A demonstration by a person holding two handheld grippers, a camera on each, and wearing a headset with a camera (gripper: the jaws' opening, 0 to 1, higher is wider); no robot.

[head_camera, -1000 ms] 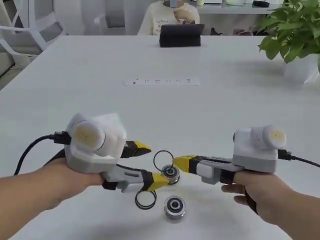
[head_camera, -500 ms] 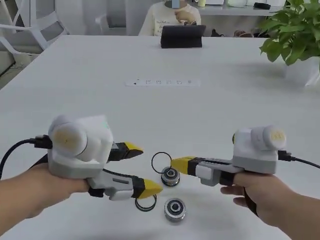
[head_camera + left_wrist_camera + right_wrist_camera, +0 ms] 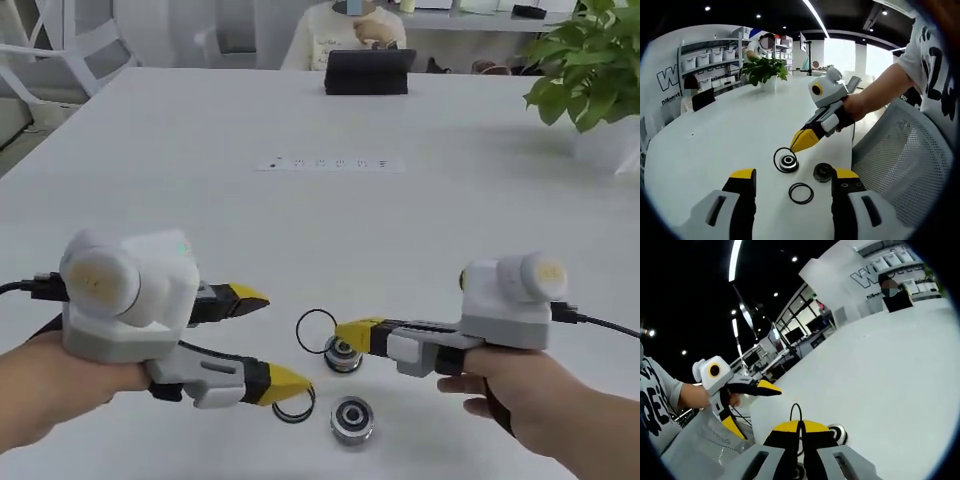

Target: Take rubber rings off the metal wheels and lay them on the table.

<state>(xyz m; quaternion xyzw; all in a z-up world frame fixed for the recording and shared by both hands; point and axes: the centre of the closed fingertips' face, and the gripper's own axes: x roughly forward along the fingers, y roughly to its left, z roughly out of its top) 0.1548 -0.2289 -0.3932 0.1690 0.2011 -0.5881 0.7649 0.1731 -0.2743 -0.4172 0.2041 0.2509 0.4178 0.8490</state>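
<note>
The left gripper (image 3: 283,338) had backed away, spread; the right gripper (image 3: 345,330) pinched a thin black rubber ring (image 3: 299,330), apparently off its small silver metal wheel (image 3: 343,355).

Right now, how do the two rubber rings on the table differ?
The nearer ring lies flat on the table, free, in front of the open left hand-held gripper. The farther ring stands tilted beside a metal wheel, seemingly pinched by the shut right hand-held gripper. Both are thin black loops.
</note>
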